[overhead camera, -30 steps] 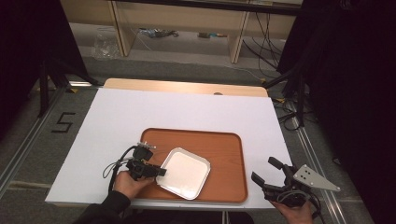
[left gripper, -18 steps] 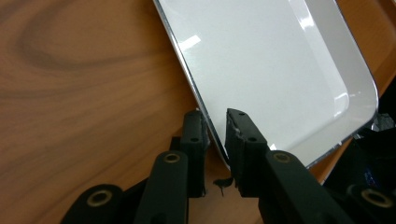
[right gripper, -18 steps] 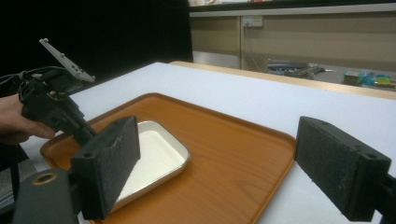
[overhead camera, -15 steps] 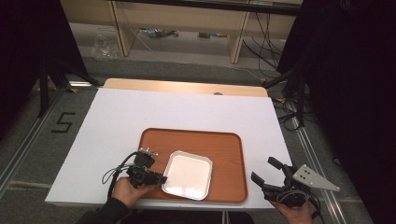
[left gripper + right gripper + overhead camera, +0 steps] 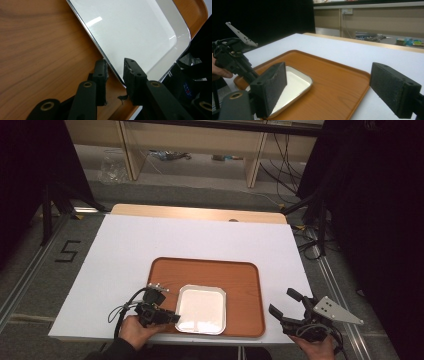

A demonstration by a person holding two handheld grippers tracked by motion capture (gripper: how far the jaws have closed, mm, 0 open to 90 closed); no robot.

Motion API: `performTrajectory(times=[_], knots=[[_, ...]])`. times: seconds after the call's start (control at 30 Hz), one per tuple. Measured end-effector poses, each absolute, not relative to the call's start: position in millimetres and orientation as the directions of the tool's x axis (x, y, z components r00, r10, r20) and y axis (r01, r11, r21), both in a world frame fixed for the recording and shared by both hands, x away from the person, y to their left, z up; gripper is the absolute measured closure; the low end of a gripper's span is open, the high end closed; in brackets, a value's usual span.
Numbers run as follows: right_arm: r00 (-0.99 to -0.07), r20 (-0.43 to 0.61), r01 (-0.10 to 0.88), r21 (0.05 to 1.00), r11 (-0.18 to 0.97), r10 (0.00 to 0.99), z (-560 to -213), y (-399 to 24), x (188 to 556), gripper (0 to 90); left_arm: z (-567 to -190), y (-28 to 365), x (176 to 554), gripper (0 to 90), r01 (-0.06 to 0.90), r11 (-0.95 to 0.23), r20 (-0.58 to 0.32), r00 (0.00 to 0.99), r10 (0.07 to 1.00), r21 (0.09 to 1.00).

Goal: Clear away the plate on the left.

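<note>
My left gripper [image 5: 159, 314] sits at the near left corner of the white square dish [image 5: 201, 309], and in the left gripper view its jaws straddle the dish's metal-edged rim [image 5: 110, 65], one pad under the outside on the wooden tray [image 5: 245, 282], the other over the inside face. There is a visible gap on both sides of the rim, so I read the jaws as narrow but not pinching; the dish lies flat on the tray, just ahead of the pads.

I judge the step in hand to be either taking or letting go of that rim. To grip well I would push a little deeper so the pads cover more than the lip, then close squarely, because a corner hold on a shallow dish will tend to let it pivot. To release, I would widen and back straight out along the jaw line so the lower pad does not drag the dish.

My left hand [image 5: 136, 330] comes in low from the table's near edge, the gripper angled toward the dish.

My right gripper [image 5: 294, 312] is well apart to the right, off the tray's near right corner, jaws wide and holding nothing, pointed across the tray toward the dish.
</note>
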State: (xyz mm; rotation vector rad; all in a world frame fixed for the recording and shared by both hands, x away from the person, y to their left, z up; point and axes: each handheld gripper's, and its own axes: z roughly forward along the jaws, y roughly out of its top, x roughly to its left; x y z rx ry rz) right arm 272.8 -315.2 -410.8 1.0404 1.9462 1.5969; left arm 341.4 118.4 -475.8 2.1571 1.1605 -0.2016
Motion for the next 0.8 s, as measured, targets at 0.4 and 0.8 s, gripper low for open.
performTrajectory(times=[0.4, 0.8], knots=[[-0.635, 0.154, 0.295, 0.954, 0.053, 0.757, -411, -315, 272, 15.4, -470, 120, 337, 48.2, 0.79, -0.335, -0.428, 0.575, 0.698, 0.514], [-0.633, 0.152, 0.298, 0.953, 0.057, 0.759, -411, -315, 272, 15.4, -453, 133, 331, 29.5, 0.739, -0.285, -0.371, 0.585, 0.721, 0.611]])
